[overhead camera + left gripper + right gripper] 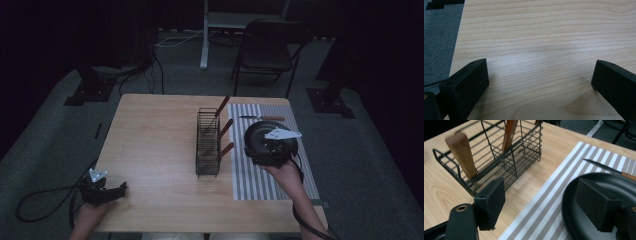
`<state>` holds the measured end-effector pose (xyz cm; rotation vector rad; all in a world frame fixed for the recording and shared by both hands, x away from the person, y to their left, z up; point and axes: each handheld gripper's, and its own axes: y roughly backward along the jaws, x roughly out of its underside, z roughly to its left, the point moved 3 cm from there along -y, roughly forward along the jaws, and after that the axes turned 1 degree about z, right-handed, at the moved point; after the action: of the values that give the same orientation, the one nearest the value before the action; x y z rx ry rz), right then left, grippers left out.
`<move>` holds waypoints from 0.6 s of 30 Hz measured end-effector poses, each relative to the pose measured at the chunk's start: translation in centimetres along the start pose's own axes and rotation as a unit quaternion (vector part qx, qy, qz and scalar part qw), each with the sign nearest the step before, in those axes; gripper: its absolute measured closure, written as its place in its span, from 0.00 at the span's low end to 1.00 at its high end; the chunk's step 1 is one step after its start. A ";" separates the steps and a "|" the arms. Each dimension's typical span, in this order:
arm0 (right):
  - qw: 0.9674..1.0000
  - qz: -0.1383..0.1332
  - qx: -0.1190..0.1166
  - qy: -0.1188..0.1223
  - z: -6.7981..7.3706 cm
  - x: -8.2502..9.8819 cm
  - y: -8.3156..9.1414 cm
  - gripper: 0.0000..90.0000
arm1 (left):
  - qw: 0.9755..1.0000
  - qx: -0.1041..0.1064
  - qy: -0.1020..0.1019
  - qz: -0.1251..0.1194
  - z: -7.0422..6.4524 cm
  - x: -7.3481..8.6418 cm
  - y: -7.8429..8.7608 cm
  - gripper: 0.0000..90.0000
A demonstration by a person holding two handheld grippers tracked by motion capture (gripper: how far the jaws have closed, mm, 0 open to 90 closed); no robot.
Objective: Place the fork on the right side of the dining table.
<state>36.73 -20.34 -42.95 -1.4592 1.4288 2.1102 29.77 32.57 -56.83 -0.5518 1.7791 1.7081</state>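
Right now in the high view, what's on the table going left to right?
Left tongs → wire rack holding wooden-handled utensils → striped mat → black plate, with the right tongs over it. A knife lies on the mat behind the plate.
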 end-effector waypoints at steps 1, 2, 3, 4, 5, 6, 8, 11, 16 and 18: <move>1.000 -0.002 0.001 0.002 0.0 -0.3 0.0 0.26 | 1.000 0.000 0.000 0.000 0.0 0.0 0.0 0.02; 1.000 -0.004 0.001 0.001 0.1 -0.5 -0.1 0.28 | 1.000 0.000 -0.001 0.001 0.0 0.0 0.0 0.02; 1.000 -0.006 -0.001 0.001 0.2 -0.8 -0.2 0.28 | 1.000 0.000 -0.001 0.000 0.0 0.0 0.0 0.02; 1.000 -0.010 0.002 0.002 0.3 -1.0 -0.3 0.28 | 1.000 0.000 0.000 0.000 0.0 0.0 0.0 0.02; 1.000 -0.012 0.001 0.001 0.3 -1.2 -0.4 0.28 | 1.000 0.000 -0.001 0.001 0.0 0.0 0.0 0.02; 1.000 -0.012 0.000 0.000 0.4 -1.4 -0.6 0.28 | 1.000 0.000 0.000 0.000 0.0 0.0 0.0 0.02; 1.000 -0.014 0.001 0.000 0.4 -1.7 -0.9 0.28 | 1.000 0.000 0.000 0.000 0.0 0.0 0.0 0.02; 1.000 -0.013 0.004 0.003 0.4 -2.4 -1.3 0.31 | 1.000 0.000 0.000 0.000 0.0 0.0 0.0 0.02; 1.000 -0.015 -0.005 0.000 0.4 -3.7 -2.0 0.31 | 1.000 0.000 0.000 0.000 0.0 0.0 0.0 0.02; 1.000 -0.015 -0.009 0.000 0.6 -4.2 -2.2 0.32 | 1.000 0.000 0.001 0.000 0.0 0.0 0.0 0.02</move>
<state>39.80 -17.35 -40.83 -1.4792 1.3822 2.1108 29.77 32.56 -56.84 -0.5534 1.7799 1.7080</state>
